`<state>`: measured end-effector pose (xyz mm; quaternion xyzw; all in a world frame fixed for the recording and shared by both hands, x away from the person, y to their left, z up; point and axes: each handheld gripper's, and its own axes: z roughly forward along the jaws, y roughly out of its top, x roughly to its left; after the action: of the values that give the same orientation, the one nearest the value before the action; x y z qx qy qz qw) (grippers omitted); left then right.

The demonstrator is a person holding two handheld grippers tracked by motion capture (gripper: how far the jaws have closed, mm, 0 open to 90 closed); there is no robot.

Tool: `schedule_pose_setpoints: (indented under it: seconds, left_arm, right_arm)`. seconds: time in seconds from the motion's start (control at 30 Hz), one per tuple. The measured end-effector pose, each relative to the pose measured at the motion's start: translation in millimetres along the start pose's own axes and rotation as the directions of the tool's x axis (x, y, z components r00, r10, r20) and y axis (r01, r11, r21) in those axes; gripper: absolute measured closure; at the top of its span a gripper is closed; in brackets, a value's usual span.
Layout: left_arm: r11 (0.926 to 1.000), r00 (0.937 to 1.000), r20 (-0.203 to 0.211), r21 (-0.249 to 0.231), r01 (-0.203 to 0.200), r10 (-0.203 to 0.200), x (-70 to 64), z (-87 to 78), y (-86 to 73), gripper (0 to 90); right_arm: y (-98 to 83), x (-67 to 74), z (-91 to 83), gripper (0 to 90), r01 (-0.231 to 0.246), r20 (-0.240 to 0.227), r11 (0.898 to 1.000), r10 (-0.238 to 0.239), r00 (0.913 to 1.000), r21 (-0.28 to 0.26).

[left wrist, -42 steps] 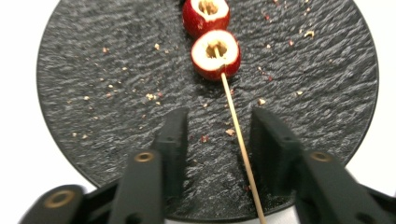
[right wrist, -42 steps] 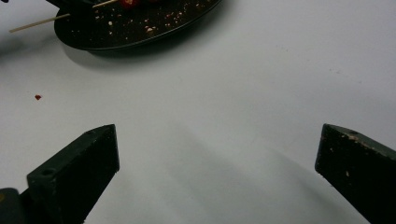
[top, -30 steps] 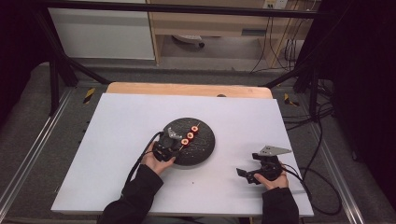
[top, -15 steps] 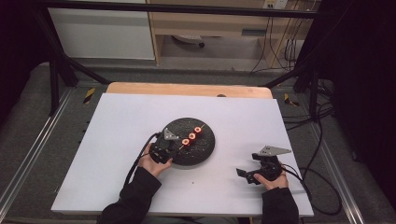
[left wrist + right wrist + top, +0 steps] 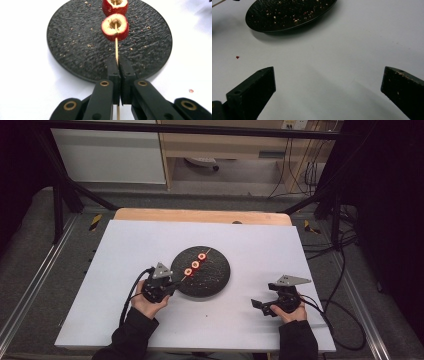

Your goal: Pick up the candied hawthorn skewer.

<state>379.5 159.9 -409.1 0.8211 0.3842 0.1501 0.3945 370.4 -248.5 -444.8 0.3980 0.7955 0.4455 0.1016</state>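
A thin wooden skewer (image 5: 116,53) carries three red fruit slices with pale centres (image 5: 195,264); the nearest slice (image 5: 115,27) sits a short way up the stick. My left gripper (image 5: 119,67) is shut on the skewer's bare end at the near-left rim of the round black plate (image 5: 212,275), and the slices lie over the plate (image 5: 75,37). My left gripper (image 5: 172,283) points up and right. My right gripper (image 5: 257,305) rests on the white table to the plate's right. Its jaws stand wide open (image 5: 328,75) with nothing between them.
Crumbs are scattered over the black plate (image 5: 287,12). A small red crumb (image 5: 237,57) lies on the white tabletop (image 5: 125,250) near it. Cables trail from both grippers toward the near edge. A wooden strip (image 5: 200,215) runs along the far edge.
My left gripper has drawn the skewer leftward, so the fruit slices have shifted from the plate's middle toward its left side. The right gripper has stayed put.
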Motion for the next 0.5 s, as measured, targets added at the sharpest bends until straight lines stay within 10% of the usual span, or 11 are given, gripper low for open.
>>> schedule_pose_setpoints:
  seconds: [0.5]
  left_arm:
    - [0.9973, 0.9998, 0.017, -0.072, 0.013, -0.011, 7.5, -24.7, -31.0, 88.0]
  right_arm:
    - [8.7, 12.5, 11.4, 0.5, -0.003, -0.019, 1.0, 0.003, 0.9998, 0.005]
